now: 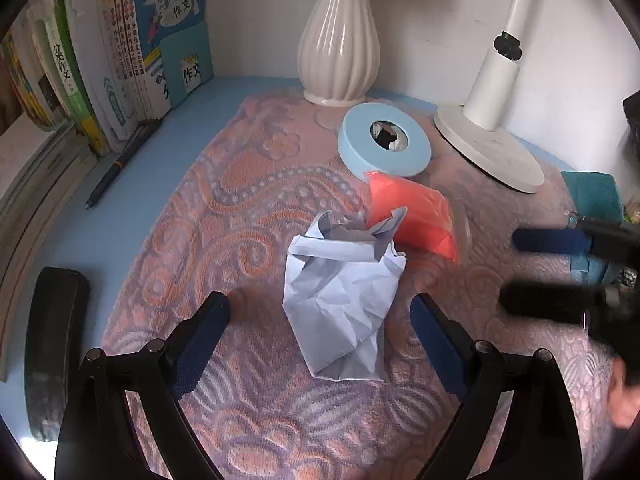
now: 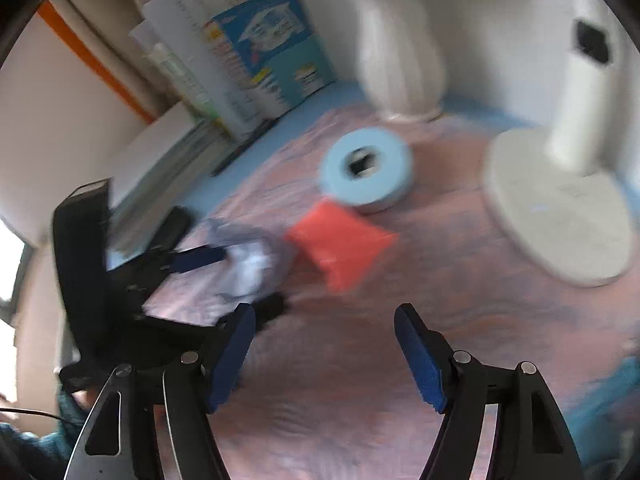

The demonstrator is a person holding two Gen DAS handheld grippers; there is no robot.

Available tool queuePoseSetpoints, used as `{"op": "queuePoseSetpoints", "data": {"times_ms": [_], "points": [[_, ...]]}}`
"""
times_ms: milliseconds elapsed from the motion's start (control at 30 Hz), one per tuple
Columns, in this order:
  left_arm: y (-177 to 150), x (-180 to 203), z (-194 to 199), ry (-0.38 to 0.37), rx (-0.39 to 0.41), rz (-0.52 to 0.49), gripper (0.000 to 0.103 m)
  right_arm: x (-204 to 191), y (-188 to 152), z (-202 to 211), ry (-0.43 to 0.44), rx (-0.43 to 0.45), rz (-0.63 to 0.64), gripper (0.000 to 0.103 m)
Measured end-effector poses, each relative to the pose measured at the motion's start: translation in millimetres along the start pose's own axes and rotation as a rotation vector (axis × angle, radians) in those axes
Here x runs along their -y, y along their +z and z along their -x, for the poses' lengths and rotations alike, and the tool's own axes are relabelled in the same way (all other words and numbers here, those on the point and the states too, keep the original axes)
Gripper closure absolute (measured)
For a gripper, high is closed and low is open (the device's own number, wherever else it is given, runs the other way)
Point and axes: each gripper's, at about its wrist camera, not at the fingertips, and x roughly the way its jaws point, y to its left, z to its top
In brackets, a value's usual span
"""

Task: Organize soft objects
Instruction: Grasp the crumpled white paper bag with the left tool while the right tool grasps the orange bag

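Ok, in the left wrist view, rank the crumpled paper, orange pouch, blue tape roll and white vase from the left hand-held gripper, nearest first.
1. crumpled paper, between the open fingers
2. orange pouch, behind it, right
3. blue tape roll, farther back
4. white vase, by the wall

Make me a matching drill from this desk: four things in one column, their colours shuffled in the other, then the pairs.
Things
1. crumpled paper
2. soft pouch
3. tape roll
4. vase

Colours
A. light blue
B. cream white, ribbed
C. orange-red
D. pale grey-white

Pairs: 1-D, 2-C, 3-A, 4-B
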Motion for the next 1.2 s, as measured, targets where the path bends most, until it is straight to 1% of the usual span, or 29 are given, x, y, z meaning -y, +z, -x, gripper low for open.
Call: {"op": "queuePoseSetpoints", "data": {"times_ms": [100,200,267,333,367,400,433,500,567,633,667,700,733,767,800,833,933,1033,1100,1133,1167,1200], "points": [[1.6,-4.9,-0.3,-0.011,0.001,0.029,0.012,7.2,9.3,-2.9,-0.074,-0.007,0.027,0.033],[0.7,-5.5,0.4,-0.013,0.006,0.04,0.013,1.2,20.4,-14.8,-0.102,-0.005,0.069,0.033],[0.7,-3.8,-1.6,0.006,0.004,0.029,0.014,-3.1,25.6,-26.1,-0.123,-0.012,0.099,0.033],[0.8,2.2,-4.9,0.04,0.0,-0.005,0.019,-8.3,26.6,-40.7,-0.153,-0.034,0.149,0.037],[0.2,6.4,-6.1,0.056,-0.002,-0.029,0.021,-12.8,25.2,-48.1,-0.164,-0.049,0.195,0.039],[-0.2,8.7,-5.5,0.063,0.005,-0.041,0.026,-13.2,24.6,-47.0,-0.168,-0.039,0.216,0.04],[0.1,8.2,-4.9,0.047,0.009,-0.039,0.029,-11.9,25.8,-47.7,-0.163,-0.031,0.226,0.04],[0.1,5.8,-4.7,0.038,0.012,-0.03,0.032,-6.3,31.9,-50.4,-0.161,-0.023,0.215,0.04],[-0.5,5.5,-3.8,0.04,0.017,-0.029,0.035,-6.1,36.0,-55.1,-0.151,-0.011,0.218,0.04],[-1.6,8.0,-3.8,0.054,0.02,-0.043,0.038,-14.2,34.2,-58.6,-0.175,0.01,0.266,0.041],[-1.6,10.2,-3.5,0.058,0.022,-0.053,0.04,-16.1,33.3,-57.0,-0.163,0.02,0.274,0.041],[-2.0,12.9,-2.8,0.058,0.026,-0.065,0.046,-16.6,33.0,-57.0,-0.133,0.013,0.267,0.041],[-2.5,15.3,-1.9,0.051,0.031,-0.076,0.05,-16.1,32.7,-56.4,-0.117,0.004,0.253,0.048],[-2.6,16.8,-1.7,0.053,0.033,-0.081,0.051,-15.0,31.2,-56.1,-0.117,-0.002,0.243,0.053],[-2.6,17.8,-1.3,0.053,0.035,-0.084,0.056,-15.2,28.2,-54.6,-0.127,0.002,0.245,0.059],[-2.6,18.3,-0.8,0.052,0.038,-0.087,0.057,-15.1,24.9,-52.4,-0.134,0.007,0.244,0.064],[-3.1,19.3,1.0,0.053,0.047,-0.093,0.058,-12.2,17.1,-44.4,-0.155,0.004,0.197,0.072],[-3.9,17.0,3.4,0.032,0.055,-0.089,0.058,-4.2,5.9,-31.0,-0.214,-0.01,0.104,0.072],[-4.2,19.0,1.1,0.035,0.044,-0.099,0.058,1.5,-10.0,-16.9,-0.243,-0.032,0.056,0.072],[-4.6,19.9,0.4,0.028,0.04,-0.105,0.056,3.1,-17.9,-12.3,-0.228,-0.054,0.041,0.072],[-4.6,20.3,-0.4,0.026,0.036,-0.109,0.054,3.9,-25.5,-10.0,-0.189,-0.084,0.027,0.071],[-4.4,19.7,-0.5,0.024,0.035,-0.106,0.052,2.6,-31.0,-6.1,-0.158,-0.089,0.03,0.068]]}}
